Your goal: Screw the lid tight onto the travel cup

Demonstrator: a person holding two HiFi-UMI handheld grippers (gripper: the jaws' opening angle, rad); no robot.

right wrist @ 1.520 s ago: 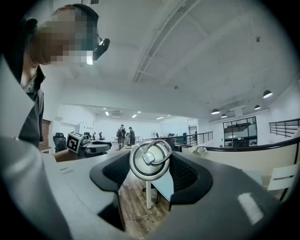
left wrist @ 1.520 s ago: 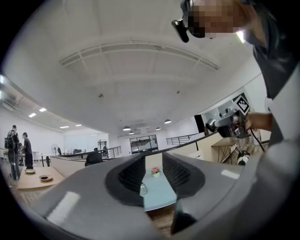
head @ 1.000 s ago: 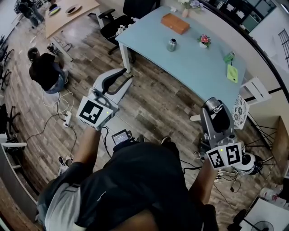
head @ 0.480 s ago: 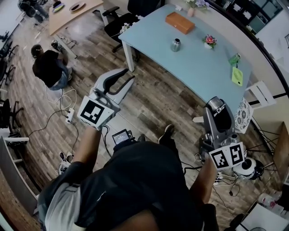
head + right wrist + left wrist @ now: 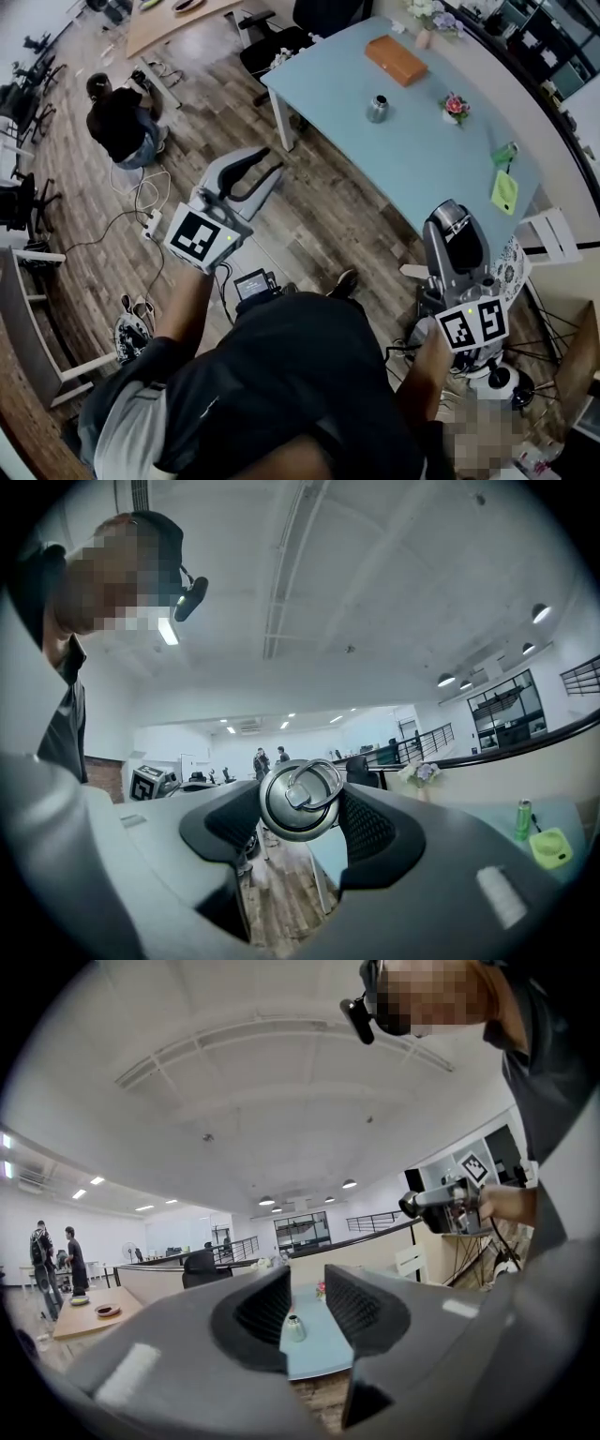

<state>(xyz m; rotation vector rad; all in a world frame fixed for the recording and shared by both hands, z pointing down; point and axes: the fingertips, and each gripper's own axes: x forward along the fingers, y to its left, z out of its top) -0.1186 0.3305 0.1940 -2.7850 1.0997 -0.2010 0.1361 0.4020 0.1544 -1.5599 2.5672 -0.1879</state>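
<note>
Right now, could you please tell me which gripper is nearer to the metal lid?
Right. The right gripper clamps the lid between its jaws; the left gripper holds nothing, off on the far side of the person.

1. The left tongs (image 5: 302, 1302) point level at a pale blue worktop (image 5: 323, 1354), jaws close together and gripping nothing.
2. A small metal cup (image 5: 294, 1328) stands on that worktop, with flowers (image 5: 321, 1290) behind it.
3. Left of the worktop are a black office chair (image 5: 200, 1266) and a wooden table (image 5: 89, 1318).
</note>
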